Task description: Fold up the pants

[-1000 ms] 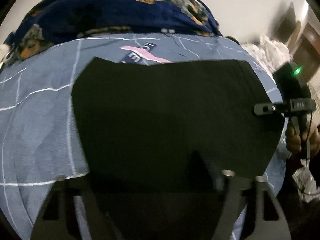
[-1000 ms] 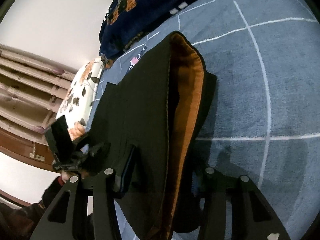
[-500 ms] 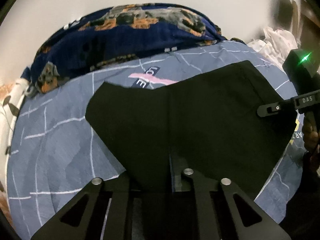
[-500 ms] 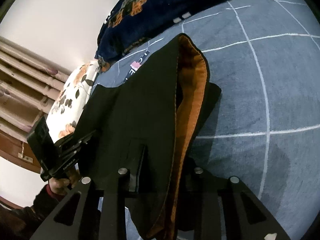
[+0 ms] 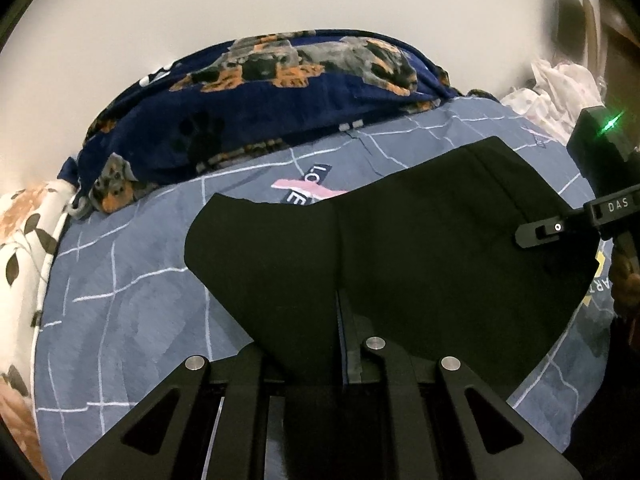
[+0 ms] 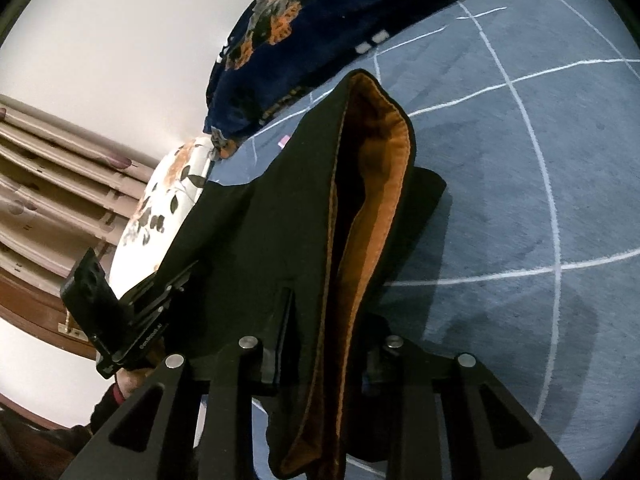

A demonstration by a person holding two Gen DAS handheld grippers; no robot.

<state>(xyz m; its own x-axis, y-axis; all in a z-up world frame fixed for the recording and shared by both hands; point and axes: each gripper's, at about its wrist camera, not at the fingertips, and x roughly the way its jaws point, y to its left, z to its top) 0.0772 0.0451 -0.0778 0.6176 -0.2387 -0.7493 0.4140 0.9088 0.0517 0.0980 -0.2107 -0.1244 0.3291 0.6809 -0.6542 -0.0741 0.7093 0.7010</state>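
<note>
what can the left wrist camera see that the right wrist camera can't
Only the left wrist view: a white crumpled cloth at the far right and pink-and-navy lettering on the sheet.

Only the right wrist view: the pants' orange lining and stacked wooden slats.

Both: the black pants, the blue lined sheet, the navy dog-print blanket, and each hand-held gripper shut on the pants.

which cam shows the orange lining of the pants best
The right wrist view: the orange lining runs up the middle of the frame, exposed inside the open edge of the black pants. The left wrist view shows only the pants' black outer side, no lining.
</note>
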